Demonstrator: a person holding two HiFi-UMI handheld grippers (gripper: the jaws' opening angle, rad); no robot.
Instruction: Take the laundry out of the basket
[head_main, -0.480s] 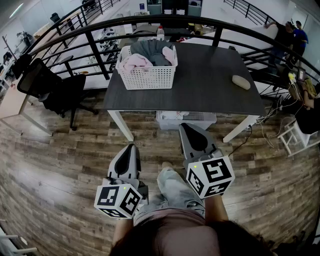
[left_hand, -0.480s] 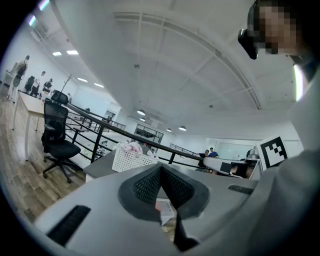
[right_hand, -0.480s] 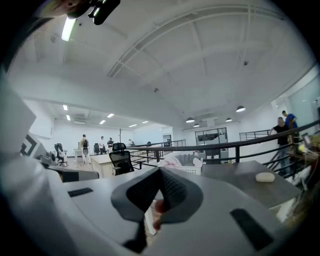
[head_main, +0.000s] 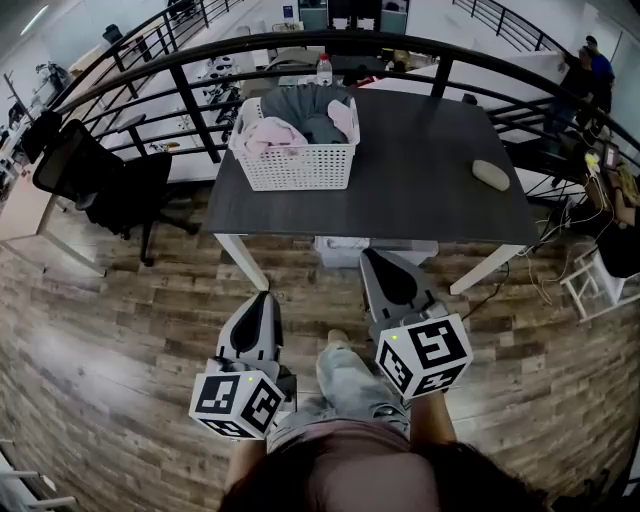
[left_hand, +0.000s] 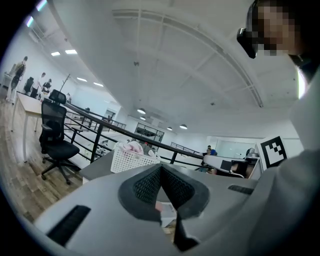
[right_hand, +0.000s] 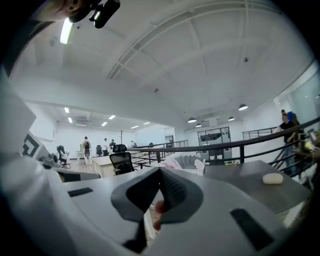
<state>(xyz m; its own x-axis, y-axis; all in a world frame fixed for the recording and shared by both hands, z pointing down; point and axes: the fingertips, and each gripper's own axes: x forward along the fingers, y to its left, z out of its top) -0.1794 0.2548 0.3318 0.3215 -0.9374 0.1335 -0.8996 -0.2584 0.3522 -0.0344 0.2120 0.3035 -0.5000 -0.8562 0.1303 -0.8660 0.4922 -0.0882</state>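
currently the left tongs (head_main: 264, 300) and right tongs (head_main: 374, 258) are pressed together, empty. a basket (head_main: 296, 167) of laundry (head_main: 300, 108) sits at the far left corner of the bench (head_main: 425, 185).

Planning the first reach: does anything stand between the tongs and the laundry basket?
Nothing visible does. The left tongs and right tongs are shut, short of the table; the basket of laundry sits at its far left, with only bare tabletop before it.

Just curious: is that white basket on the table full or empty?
Full: pink and grey laundry is heaped above the rim of the basket.
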